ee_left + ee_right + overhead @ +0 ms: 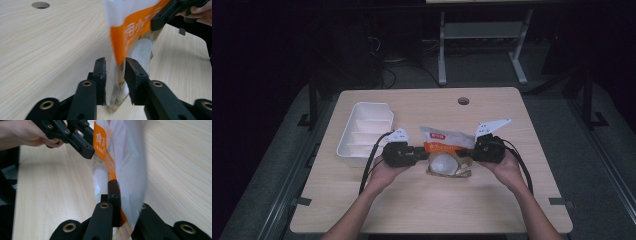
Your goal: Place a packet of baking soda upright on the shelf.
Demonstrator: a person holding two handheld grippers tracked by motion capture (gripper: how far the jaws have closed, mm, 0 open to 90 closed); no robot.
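A white and orange snack bag (444, 146) with a clear window lies mid-table between the two grippers. My left gripper (426, 155) sits at the bag's left edge. In the left gripper view its jaws (115, 72) stand a little apart with the bag's crumpled edge (120, 82) loose between the pads. My right gripper (462, 156) is at the bag's right side. In the right gripper view it (127, 195) is shut on the bag (127, 165), with the film pinched between the pads. The bag hides the right-hand pad.
A white divided tray (372, 105) stands on the wooden table (412, 200) just left of my left hand. A round cable hole (463, 100) lies near the far edge. Beyond the table are dark floor and a desk frame (442, 50).
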